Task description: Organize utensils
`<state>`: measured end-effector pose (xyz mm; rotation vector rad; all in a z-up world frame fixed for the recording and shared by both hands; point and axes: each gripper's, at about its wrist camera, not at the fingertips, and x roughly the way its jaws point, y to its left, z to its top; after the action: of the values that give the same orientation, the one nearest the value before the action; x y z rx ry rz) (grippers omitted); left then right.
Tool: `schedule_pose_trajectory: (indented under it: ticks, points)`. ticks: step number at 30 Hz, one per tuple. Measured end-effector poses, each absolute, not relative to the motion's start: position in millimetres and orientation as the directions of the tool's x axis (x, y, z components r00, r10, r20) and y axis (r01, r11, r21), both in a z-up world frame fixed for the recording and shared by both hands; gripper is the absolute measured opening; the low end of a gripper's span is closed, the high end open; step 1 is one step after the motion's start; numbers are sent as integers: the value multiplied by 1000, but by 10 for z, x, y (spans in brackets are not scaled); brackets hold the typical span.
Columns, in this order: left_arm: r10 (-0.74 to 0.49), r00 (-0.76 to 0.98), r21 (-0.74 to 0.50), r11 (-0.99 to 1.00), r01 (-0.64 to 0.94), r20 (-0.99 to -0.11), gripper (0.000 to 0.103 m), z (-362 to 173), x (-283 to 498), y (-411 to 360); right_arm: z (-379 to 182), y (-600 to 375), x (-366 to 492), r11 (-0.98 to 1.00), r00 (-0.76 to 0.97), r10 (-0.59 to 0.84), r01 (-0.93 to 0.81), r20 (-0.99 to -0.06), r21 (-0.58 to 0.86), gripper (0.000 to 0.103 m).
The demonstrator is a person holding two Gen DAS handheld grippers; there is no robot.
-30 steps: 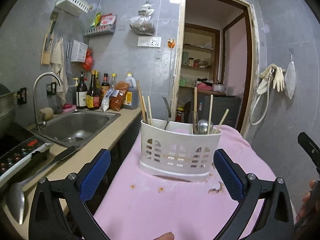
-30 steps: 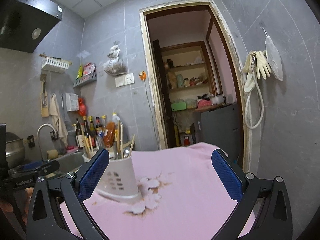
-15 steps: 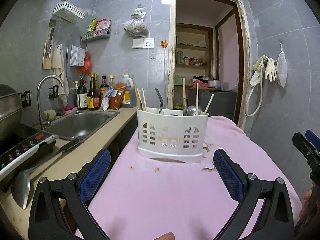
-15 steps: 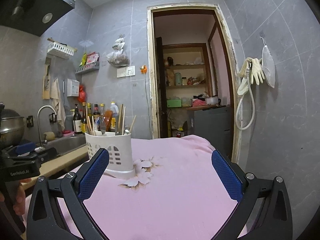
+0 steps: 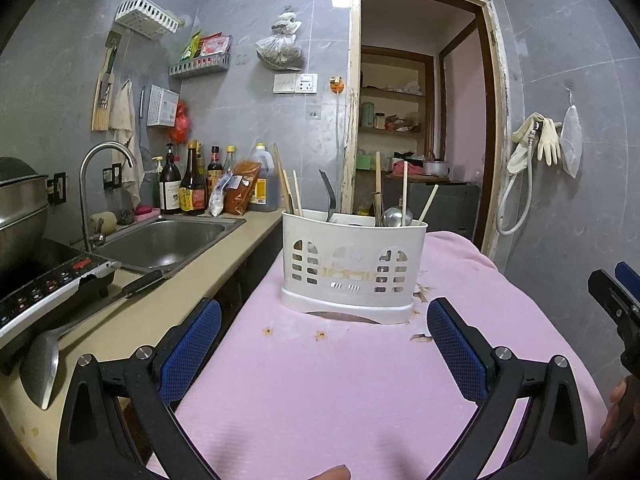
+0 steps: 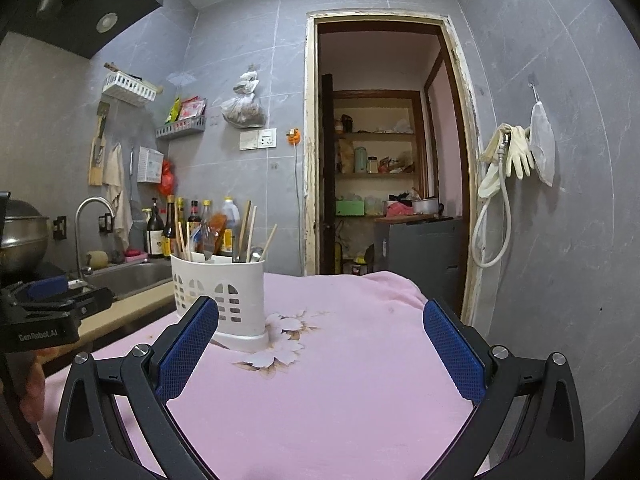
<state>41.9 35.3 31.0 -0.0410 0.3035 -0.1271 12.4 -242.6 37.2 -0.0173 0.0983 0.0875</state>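
left tongs (image 5: 324,340) gape wide and empty, the white slotted plastic utensil caddy (image 5: 352,266) standing ahead between their blue ribbed pads on the pink cloth-covered worktop (image 5: 340,392). right tongs (image 6: 320,340) equally wide, caddy by their left pad. wooden chopsticks (image 5: 404,196) and a steel ladle (image 5: 396,217) poke up. both views sit lower and more level than a second ago.

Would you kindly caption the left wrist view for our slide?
Open left gripper faces a white utensil caddy holding chopsticks on pink cloth.
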Motion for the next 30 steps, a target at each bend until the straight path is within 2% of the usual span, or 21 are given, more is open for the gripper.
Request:
schedule_pose_trajectory:
  ticks: [30]
  points:
    - [-130,944,-68,991,115,-304,101,267,460,375,375,-2473,179,997,991,77,-78,-109,-10,103]
